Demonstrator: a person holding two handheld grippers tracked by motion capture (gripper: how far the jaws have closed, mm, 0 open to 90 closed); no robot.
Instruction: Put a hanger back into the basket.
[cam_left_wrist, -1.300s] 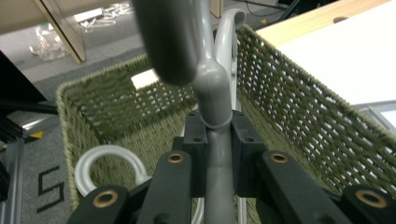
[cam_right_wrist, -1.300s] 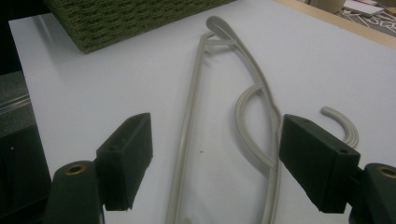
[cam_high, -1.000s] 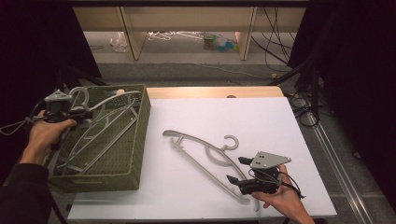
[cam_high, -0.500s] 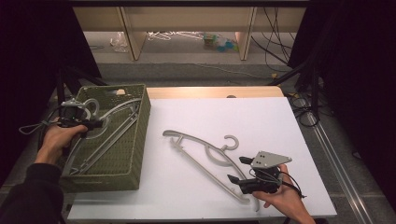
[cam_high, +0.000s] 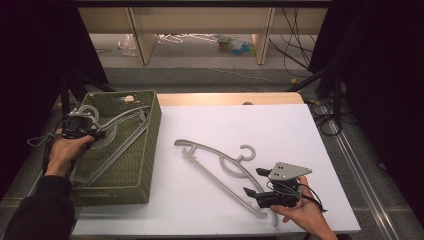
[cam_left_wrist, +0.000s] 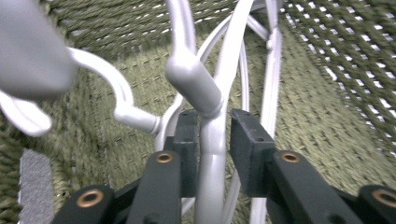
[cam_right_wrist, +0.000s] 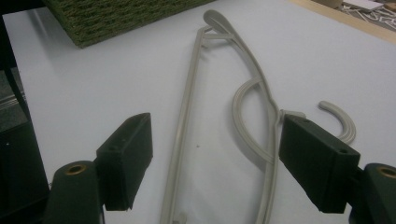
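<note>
**Hanger going into the basket, the next one waiting on the table**

High view: your left gripper (cam_high: 95, 134) sits inside the olive-green woven rectangular basket (cam_high: 142, 165) at the left of the white table (cam_high: 300, 135), over the pale grey plastic hangers (cam_high: 117, 131) lying there. The second pale grey plastic hanger (cam_high: 220, 167) lies flat mid-table, hook toward the right and far side, long bar running toward the near edge. Your right gripper (cam_high: 252, 181) rests near right, its jaws pointing left at that hanger's near end.

Left gripper view: the jaws have just been opening. The white rounded neck of a hanger (cam_left_wrist: 212, 135) stands between the pads (cam_left_wrist: 187, 140); the left pad looks against it, the right one stands clear, so you are letting go rather than clamping. Below lies coarse, ridged weave, and more curved arms cross behind.

Right gripper view: the jaws stand wide apart with nothing held, one black pad (cam_right_wrist: 128, 158) each side of the hanger's thin bar (cam_right_wrist: 182, 140) and curved brace.

I judge these hangers light, stiff and smooth, so apt to slip or swivel in a loose pinch. Take the table one where neck meets arm, or on the thick shoulder; the thin bar would flex and twist.
</note>
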